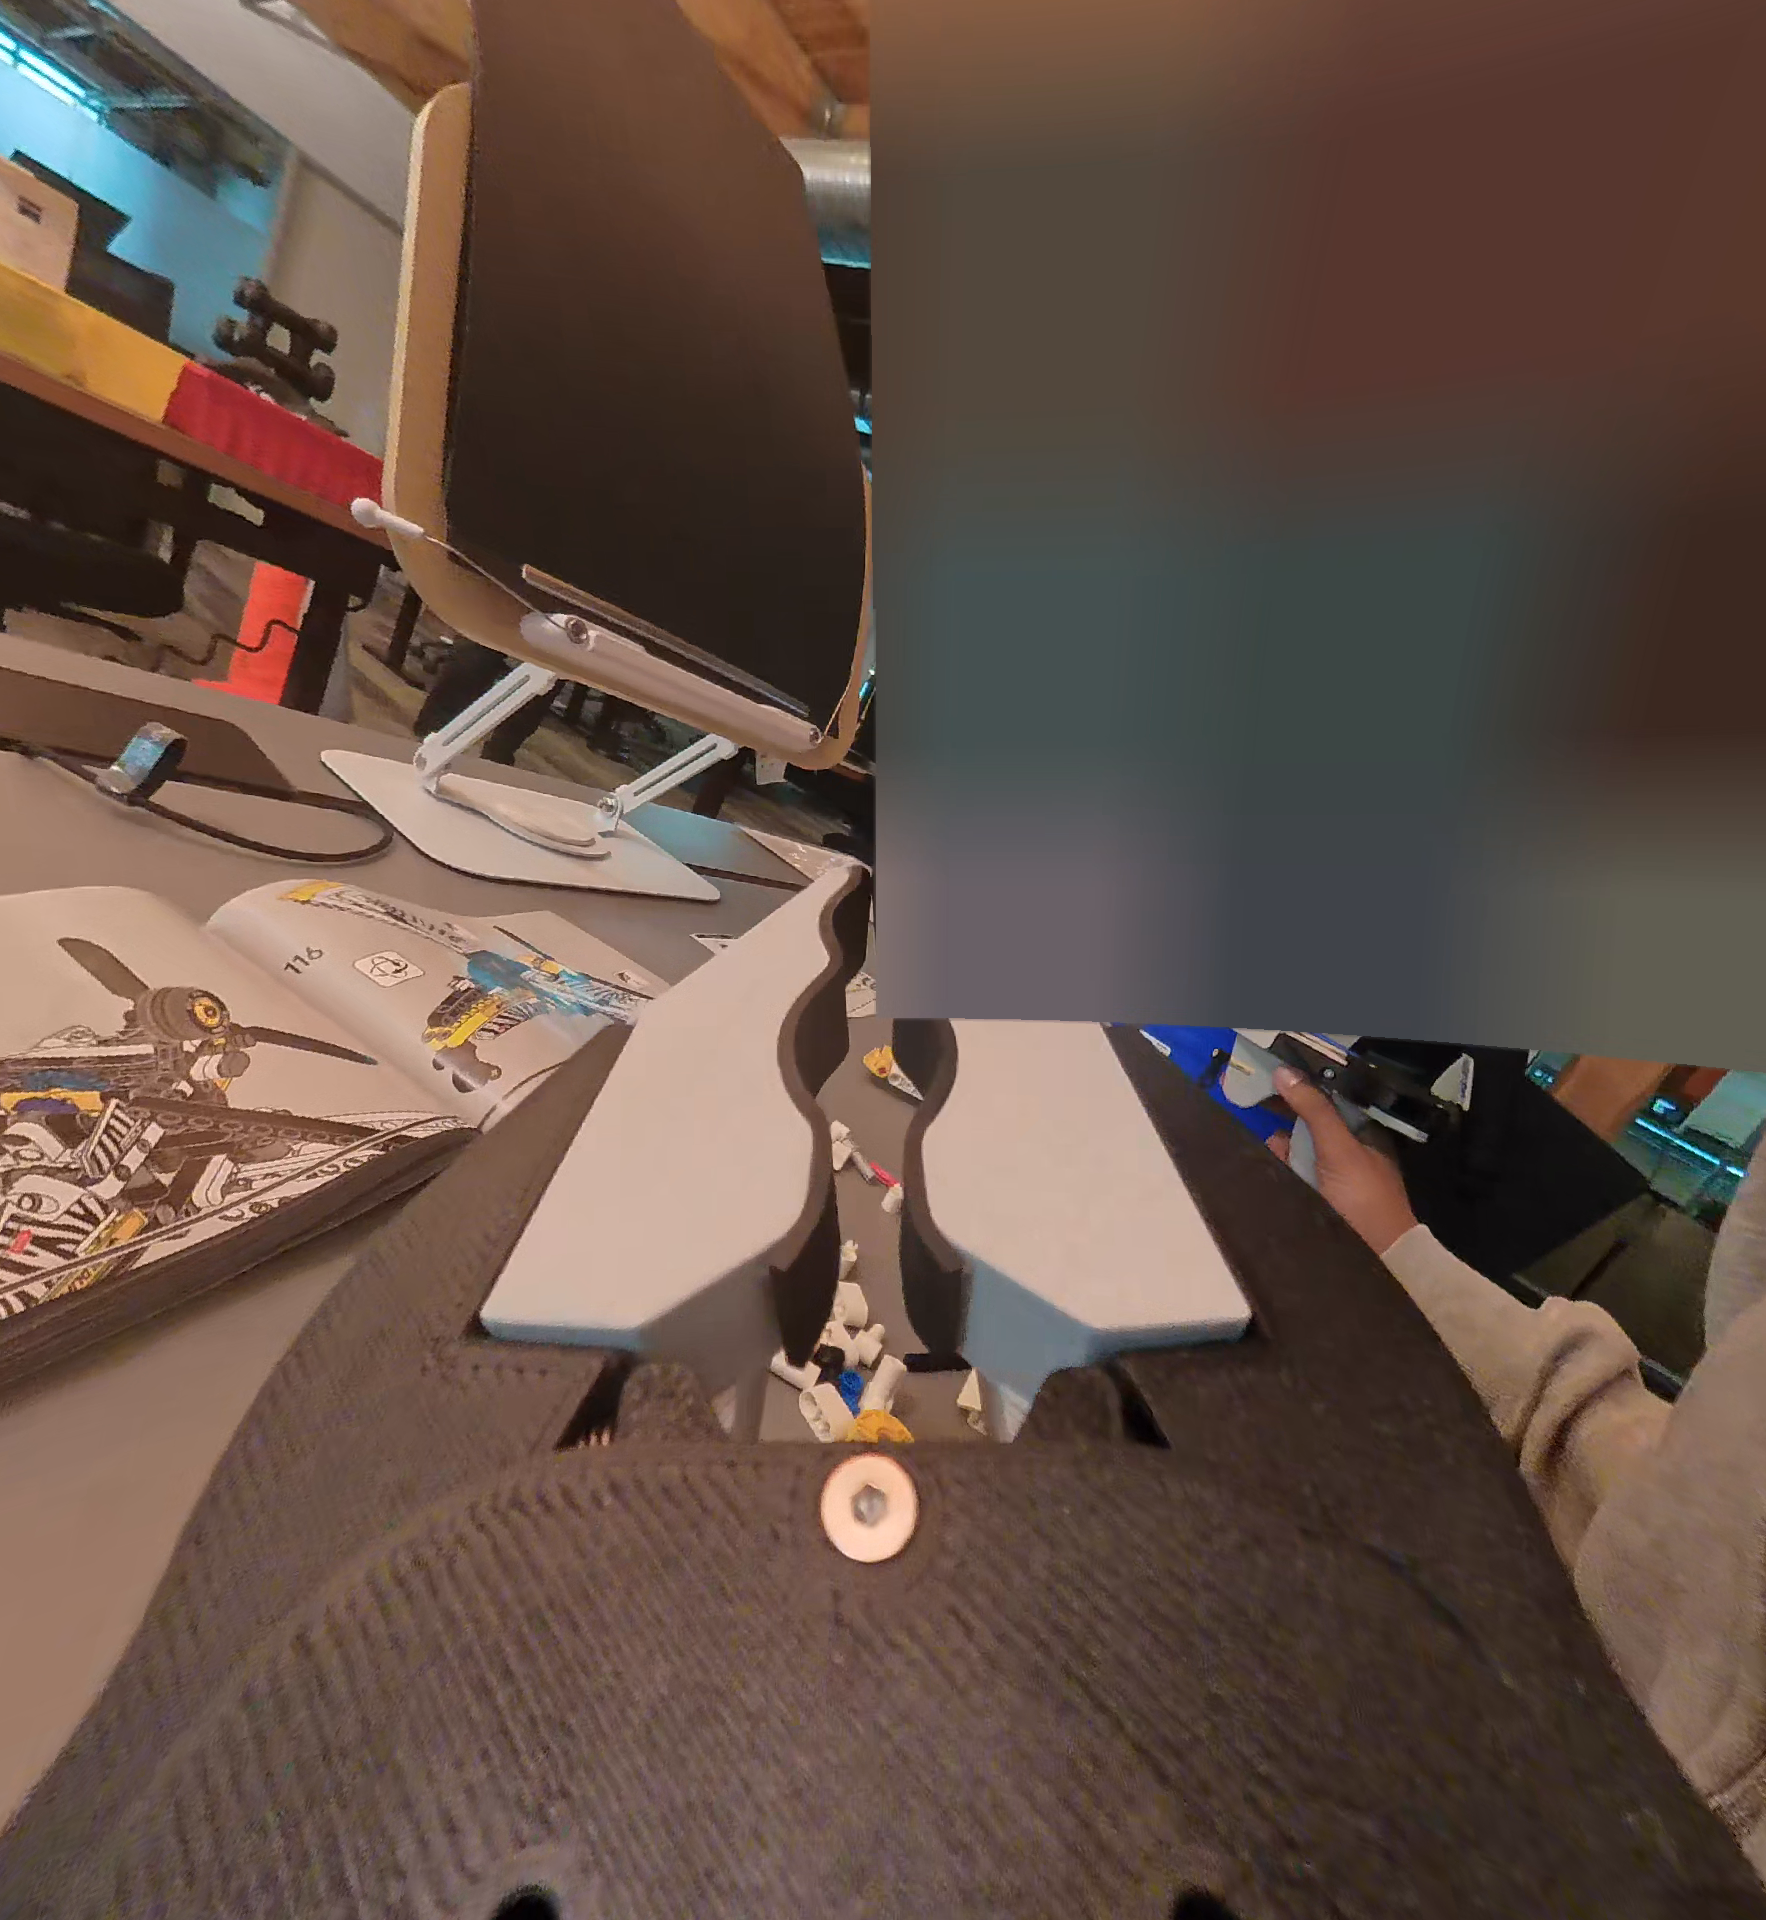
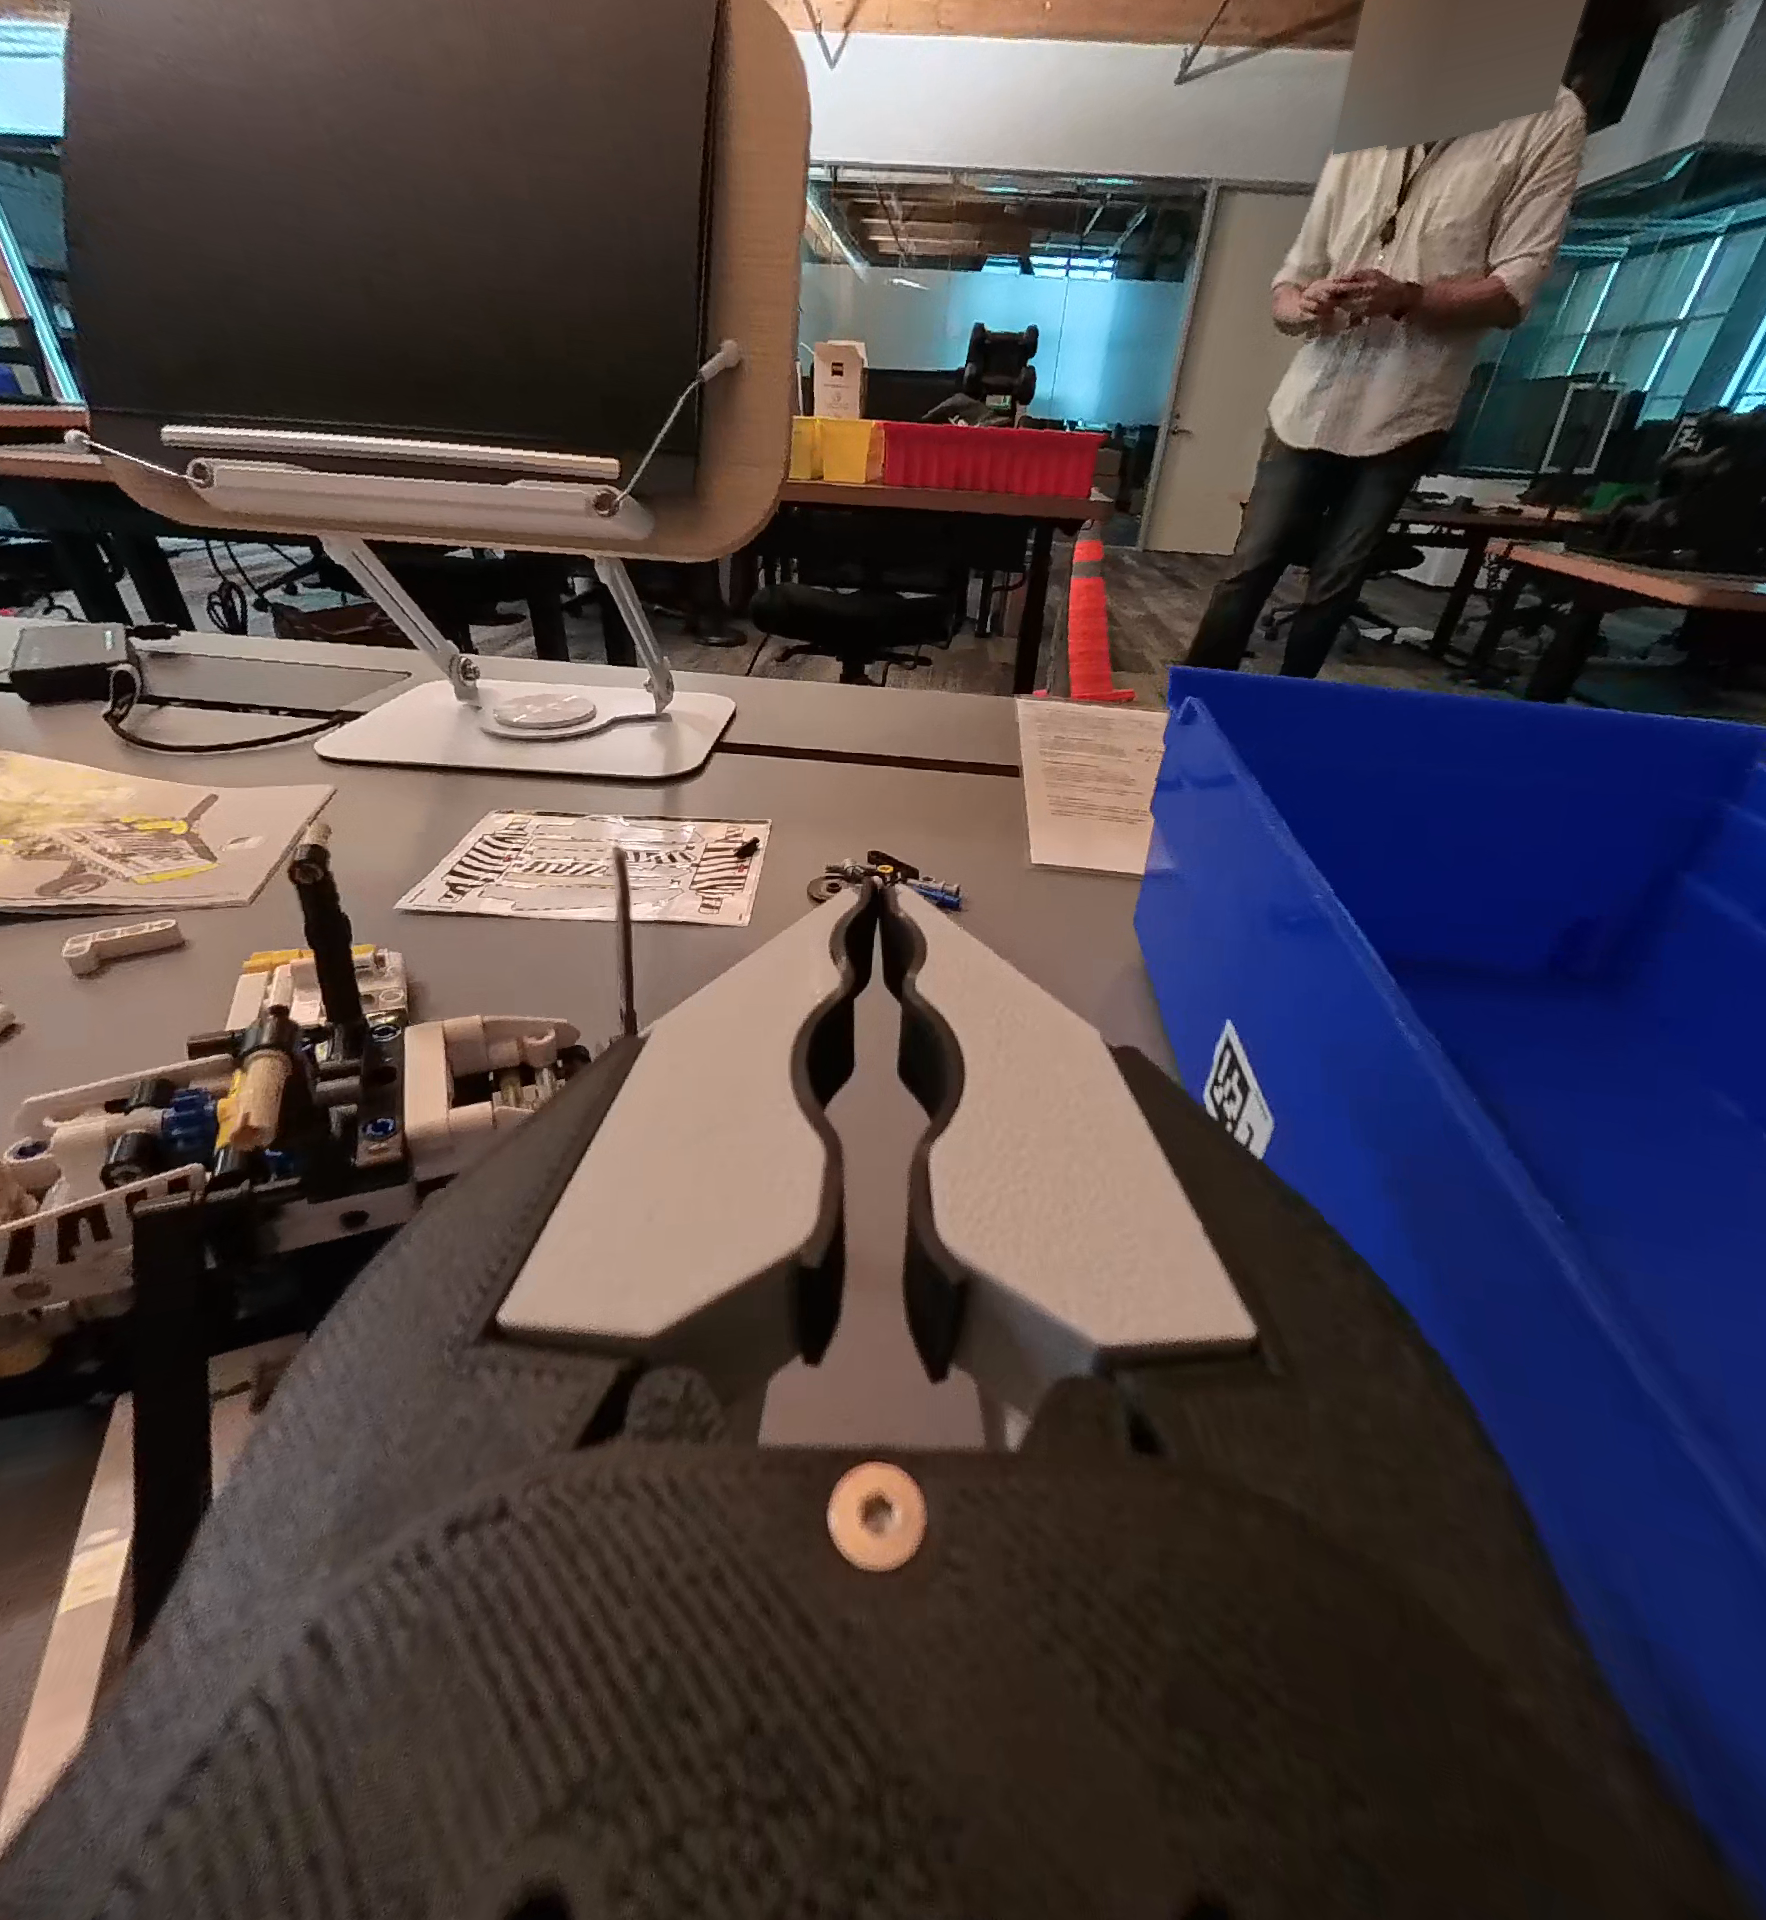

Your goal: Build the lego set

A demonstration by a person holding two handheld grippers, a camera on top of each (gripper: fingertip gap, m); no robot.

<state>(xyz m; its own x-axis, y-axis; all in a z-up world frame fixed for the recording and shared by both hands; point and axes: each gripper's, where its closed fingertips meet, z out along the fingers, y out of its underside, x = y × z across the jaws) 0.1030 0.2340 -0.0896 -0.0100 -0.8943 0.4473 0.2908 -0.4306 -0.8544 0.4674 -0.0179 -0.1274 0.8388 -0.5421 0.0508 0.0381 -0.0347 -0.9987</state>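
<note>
My left gripper (image 1: 863, 894) points over a pile of loose white, blue and yellow Lego pieces (image 1: 848, 1340) on the grey table; its jaws stand together, and a blurred patch hides the right fingertip. The open instruction booklet (image 1: 183, 1091) lies to its left. My right gripper (image 2: 874, 904) is shut with nothing seen between its pads. Several small parts (image 2: 889, 868) lie just beyond its tips. The part-built white and black Lego model (image 2: 266, 1122), with striped panels and an upright black hose (image 2: 323, 935), sits to the left of the right gripper.
A blue bin (image 2: 1481, 1039) stands close on the right. A sticker sheet (image 2: 588, 868), a white beam (image 2: 120, 940), the booklet (image 2: 110, 842) and a paper sheet (image 2: 1092, 779) lie on the table. A dark screen on a stand (image 2: 391, 239) is behind. A person (image 2: 1398, 312) stands beyond the table. The gap from one gripper's tips to the other's is roughly 45 cm.
</note>
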